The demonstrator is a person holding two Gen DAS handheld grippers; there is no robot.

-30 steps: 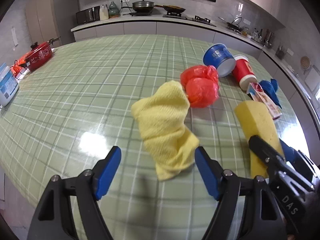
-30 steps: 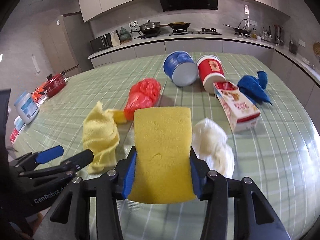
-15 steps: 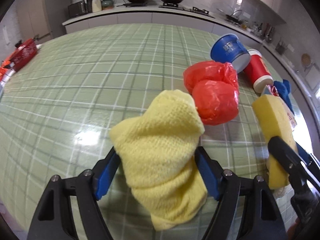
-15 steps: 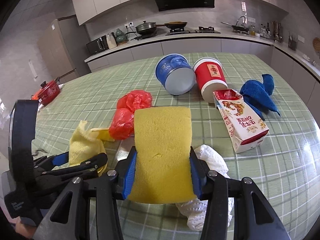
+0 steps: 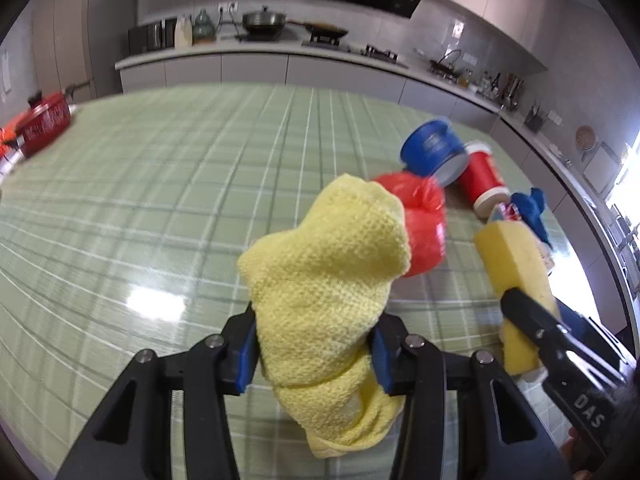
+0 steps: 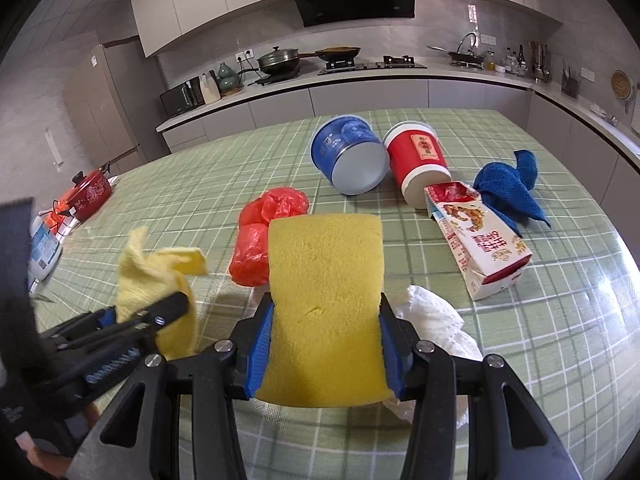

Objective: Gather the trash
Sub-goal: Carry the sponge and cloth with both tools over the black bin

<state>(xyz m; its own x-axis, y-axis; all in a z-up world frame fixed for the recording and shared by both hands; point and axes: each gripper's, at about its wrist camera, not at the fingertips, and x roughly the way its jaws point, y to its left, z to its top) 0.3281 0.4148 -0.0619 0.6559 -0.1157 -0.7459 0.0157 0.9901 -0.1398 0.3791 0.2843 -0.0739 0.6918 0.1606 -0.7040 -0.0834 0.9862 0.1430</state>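
My left gripper (image 5: 314, 354) is shut on a yellow cloth (image 5: 328, 272) and holds it lifted above the green checked table (image 5: 160, 184); the cloth also shows in the right wrist view (image 6: 156, 272). My right gripper (image 6: 325, 354) is shut on a yellow sponge (image 6: 325, 304), seen from the side in the left wrist view (image 5: 516, 276). A red plastic bag (image 6: 264, 236) lies just beyond both. A white crumpled paper towel (image 6: 436, 324) lies under the sponge's right side.
A blue tub (image 6: 348, 160) and a red cup (image 6: 420, 164) lie tipped on the table. A milk carton (image 6: 480, 240) and a blue cloth (image 6: 508, 188) lie to the right. A red pot (image 6: 88, 196) sits at the far left edge.
My left gripper moved forward around the yellow cloth, shut on it and lifted it. My right gripper keeps holding the sponge and has risen a little.
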